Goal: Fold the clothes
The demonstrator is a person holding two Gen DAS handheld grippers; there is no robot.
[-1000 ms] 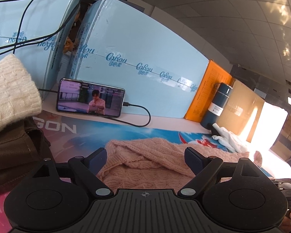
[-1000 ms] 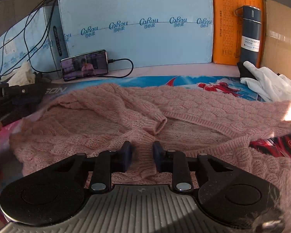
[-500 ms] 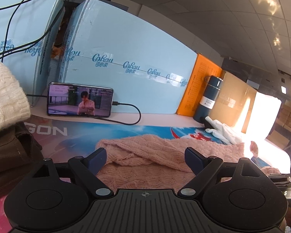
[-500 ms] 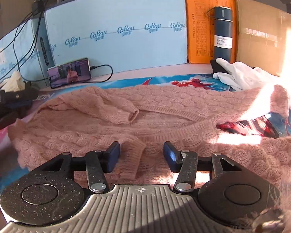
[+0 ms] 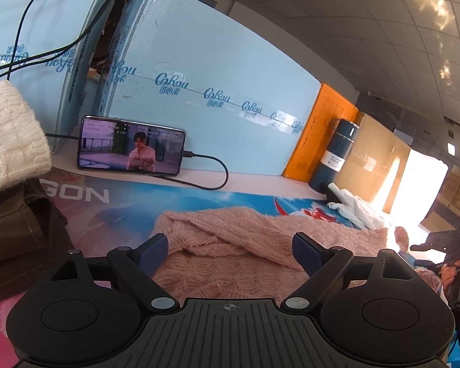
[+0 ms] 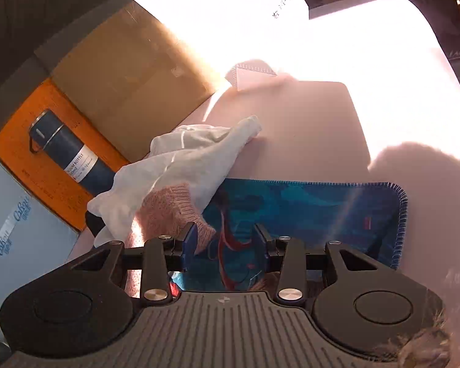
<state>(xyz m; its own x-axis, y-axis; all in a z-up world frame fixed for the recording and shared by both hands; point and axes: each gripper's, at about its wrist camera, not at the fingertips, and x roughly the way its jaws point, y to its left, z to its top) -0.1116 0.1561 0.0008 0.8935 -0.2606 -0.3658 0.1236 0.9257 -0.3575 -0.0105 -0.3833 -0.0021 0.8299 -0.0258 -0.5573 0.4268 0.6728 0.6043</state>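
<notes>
A pink knitted sweater [image 5: 230,245] lies spread on the printed blue mat [image 5: 199,202]. My left gripper [image 5: 230,245] is open and empty, hovering just above the sweater's left part. My right gripper [image 6: 224,242] is open and empty over the mat's right end [image 6: 322,214]. A ribbed pink sleeve cuff [image 6: 174,208] of the sweater lies just left of its left finger [image 6: 188,242]. The right gripper also shows at the far right of the left wrist view [image 5: 438,245].
A phone [image 5: 132,147] playing video leans on pale blue boxes [image 5: 199,98] at the back, with its cable. A dark blue bottle [image 5: 337,159] and white cloth [image 6: 181,165] sit at back right. Cream knitwear [image 5: 9,135] and brown clothing [image 5: 15,227] are at left.
My right gripper let go of the sweater's hem, opened, and swung right to the mat's right end by the sleeve cuff. My left gripper stayed open, barely moving.
</notes>
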